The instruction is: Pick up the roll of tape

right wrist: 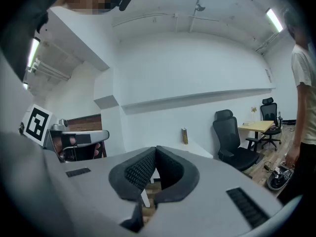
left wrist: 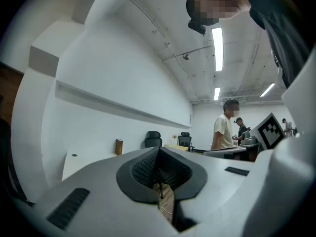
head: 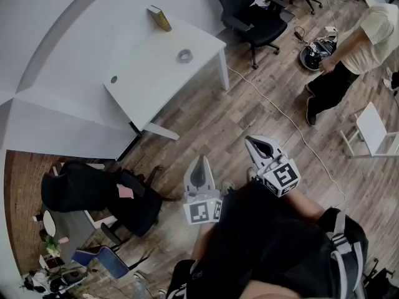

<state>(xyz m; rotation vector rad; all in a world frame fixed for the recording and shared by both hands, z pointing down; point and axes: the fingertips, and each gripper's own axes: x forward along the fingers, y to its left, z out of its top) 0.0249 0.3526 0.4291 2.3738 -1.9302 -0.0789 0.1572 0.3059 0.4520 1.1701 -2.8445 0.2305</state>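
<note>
Head view: the roll of tape lies flat on the white surface, well ahead of the left hand-held gripper and right hand-held gripper, both closed, empty; the left seems slightly nearer.

The left gripper and the right gripper are pointing forward, roughly level, side by side, each pressing its fingers together.
</note>
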